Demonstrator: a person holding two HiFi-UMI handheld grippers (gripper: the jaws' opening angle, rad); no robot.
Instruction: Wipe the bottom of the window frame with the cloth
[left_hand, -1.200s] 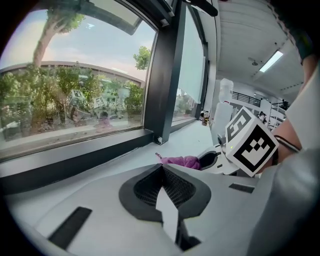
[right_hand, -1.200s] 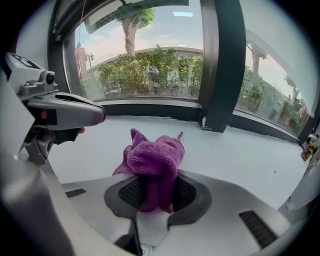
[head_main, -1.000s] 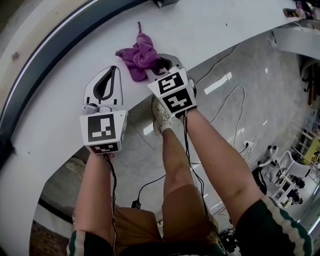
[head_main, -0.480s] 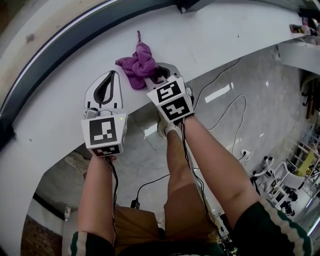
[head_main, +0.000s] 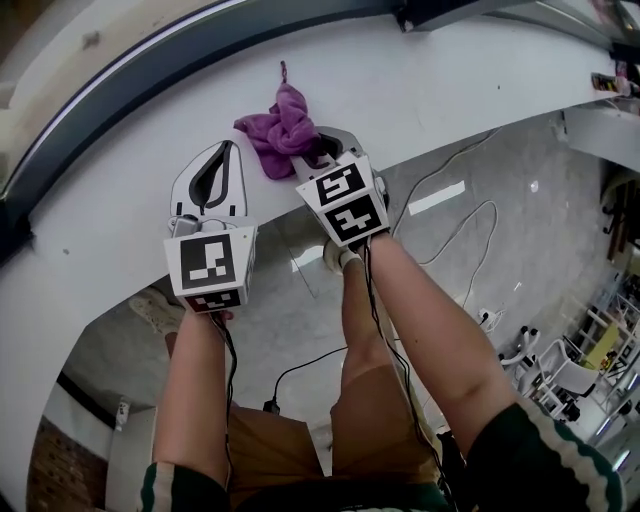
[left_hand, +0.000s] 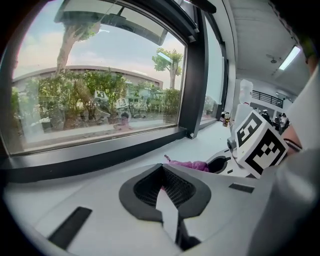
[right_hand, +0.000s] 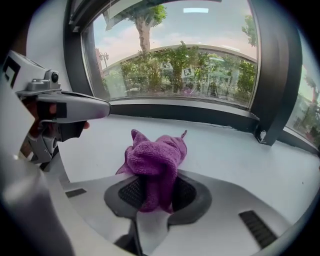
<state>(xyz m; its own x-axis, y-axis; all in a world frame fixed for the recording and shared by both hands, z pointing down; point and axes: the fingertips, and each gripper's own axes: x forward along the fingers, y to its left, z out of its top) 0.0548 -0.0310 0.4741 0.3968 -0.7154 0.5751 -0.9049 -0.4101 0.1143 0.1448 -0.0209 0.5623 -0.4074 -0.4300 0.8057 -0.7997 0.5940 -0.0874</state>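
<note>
Pinching logged: bunched purple cloth (right_hand: 155, 162) is clamped in right gripper (right_hand: 156, 197), resting on white sill (right_hand: 235, 150) | frame's bottom rail (right_hand: 200, 116) lies at cloth's 12 o'clock, near, untouched, axis 9-to-3 | left gripper (left_hand: 164, 192) pressed together, empty, at cloth's 9 o'clock.

Two tongs (head_main: 228, 145) (head_main: 308, 150), one cloth (head_main: 283, 122), one window (left_hand: 100, 90)

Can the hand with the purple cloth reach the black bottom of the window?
Probably yes. The right gripper is shut on the cloth, and only white sill lies between it and the dark bottom frame, with nothing in the way.
</note>
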